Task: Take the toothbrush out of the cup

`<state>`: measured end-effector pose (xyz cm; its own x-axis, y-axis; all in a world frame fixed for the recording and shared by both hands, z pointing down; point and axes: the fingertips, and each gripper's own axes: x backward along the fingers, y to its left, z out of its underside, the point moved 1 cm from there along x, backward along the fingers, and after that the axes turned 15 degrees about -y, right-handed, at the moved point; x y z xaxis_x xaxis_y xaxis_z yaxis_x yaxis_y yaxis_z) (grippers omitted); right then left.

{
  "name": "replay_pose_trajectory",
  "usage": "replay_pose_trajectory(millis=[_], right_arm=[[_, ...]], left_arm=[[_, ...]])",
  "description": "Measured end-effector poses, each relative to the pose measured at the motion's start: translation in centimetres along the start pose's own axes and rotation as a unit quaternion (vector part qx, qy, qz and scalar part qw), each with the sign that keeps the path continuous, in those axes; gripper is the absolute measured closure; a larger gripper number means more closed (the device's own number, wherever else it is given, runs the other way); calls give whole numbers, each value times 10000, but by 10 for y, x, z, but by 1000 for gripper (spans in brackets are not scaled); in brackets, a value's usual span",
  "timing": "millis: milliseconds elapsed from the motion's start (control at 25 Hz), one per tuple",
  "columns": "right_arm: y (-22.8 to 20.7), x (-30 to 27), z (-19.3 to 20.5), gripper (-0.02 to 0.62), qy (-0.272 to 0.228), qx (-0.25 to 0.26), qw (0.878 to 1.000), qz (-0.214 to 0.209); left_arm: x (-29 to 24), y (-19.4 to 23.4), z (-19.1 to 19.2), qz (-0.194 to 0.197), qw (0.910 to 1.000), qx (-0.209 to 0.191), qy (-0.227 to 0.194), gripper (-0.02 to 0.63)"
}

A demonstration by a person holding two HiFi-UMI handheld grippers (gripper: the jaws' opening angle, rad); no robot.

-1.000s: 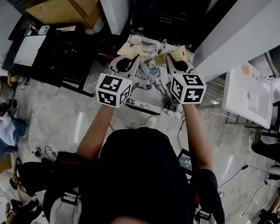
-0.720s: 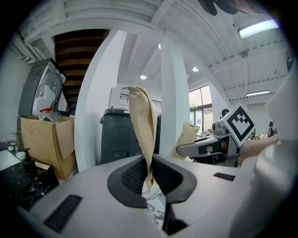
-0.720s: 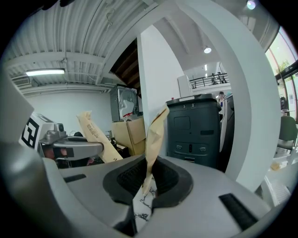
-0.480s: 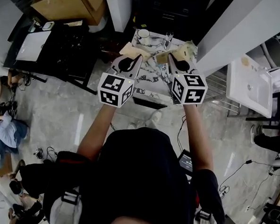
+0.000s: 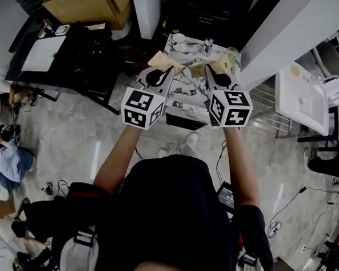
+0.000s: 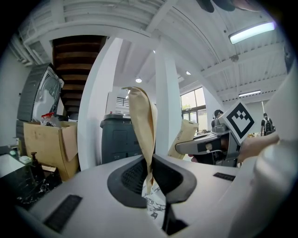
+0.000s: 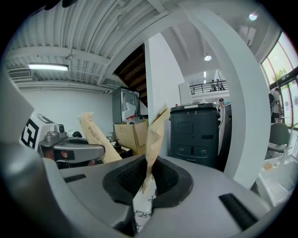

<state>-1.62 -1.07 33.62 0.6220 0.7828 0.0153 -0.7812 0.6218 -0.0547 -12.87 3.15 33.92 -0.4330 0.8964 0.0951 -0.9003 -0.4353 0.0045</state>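
Left gripper view: claw [image 6: 150, 180], upright packet [image 6: 142, 125]

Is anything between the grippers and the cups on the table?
Yes. The left gripper and right gripper are each shut on tan paper that sticks out ahead of the jaws. The white cup and the small glass stand at the marble table's far end; nothing else visibly blocks them.

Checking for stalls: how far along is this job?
Done: nothing visible. In hand: left gripper shut on a tan paper packet, right gripper shut on a second tan packet. Left: the white cup stands on the marble table ahead, apart from both grippers; no toothbrush can be made out.
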Motion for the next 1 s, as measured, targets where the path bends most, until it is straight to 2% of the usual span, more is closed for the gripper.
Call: replay_pose_trajectory(millis=[400, 1000], right_arm=[[12, 11, 0, 543, 14, 100, 9999, 83], [-24, 32, -3, 543, 47, 64, 9999, 79]], left_arm=[[13, -6, -9, 92, 9998, -41, -145, 568], [-8, -38, -7, -12, 9999, 58, -144, 568]])
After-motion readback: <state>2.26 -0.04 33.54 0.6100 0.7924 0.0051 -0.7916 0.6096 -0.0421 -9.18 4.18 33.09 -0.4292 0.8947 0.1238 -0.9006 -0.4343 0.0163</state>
